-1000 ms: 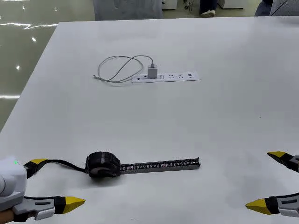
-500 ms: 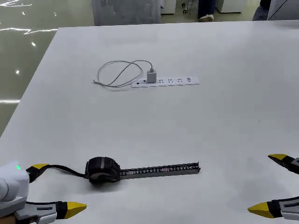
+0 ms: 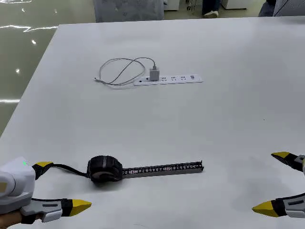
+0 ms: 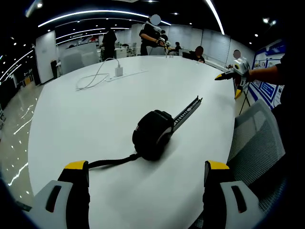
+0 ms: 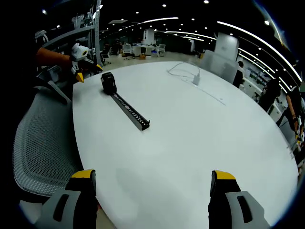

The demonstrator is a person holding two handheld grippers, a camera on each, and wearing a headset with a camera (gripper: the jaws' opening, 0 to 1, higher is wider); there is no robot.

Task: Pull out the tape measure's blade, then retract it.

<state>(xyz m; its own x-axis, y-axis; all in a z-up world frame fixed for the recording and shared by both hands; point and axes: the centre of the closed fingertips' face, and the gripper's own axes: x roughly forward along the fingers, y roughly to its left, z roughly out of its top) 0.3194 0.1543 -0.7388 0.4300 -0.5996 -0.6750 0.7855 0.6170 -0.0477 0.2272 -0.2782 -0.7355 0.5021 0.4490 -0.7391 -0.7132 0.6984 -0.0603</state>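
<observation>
A black, round-cased tape measure (image 3: 105, 168) is lying near the 7 o'clock edge of the white bench (image 3: 214, 124). Its dark, numbered blade (image 3: 164, 168) is reaching out flat toward 3 o'clock, and a black wrist strap (image 3: 66, 168) is trailing toward 9 o'clock. The left claw (image 3: 62, 185) is hovering spread wide around the strap's end, pinching nothing. The right claw (image 3: 271, 182) is also gaping empty, well apart from the blade tip, out at 3 o'clock. The case is looking compact and fairly dense, likely grippy enough to be pinned across its flat sides. The blade is probably thin sprung steel, stiff along its length but ready to buckle or whip back, so the end hook is seeming the safest place to pinch. With nothing holding it, the blade is resting extended, so a lock is probably engaged and needing release from the case. Counting: one tape measure with one blade and one strap, and two claws. At 12 o'clock from the case there are one white power strip (image 3: 169, 79), one white plug-in charger (image 3: 155, 74) and one looped white cable (image 3: 121, 71).
</observation>
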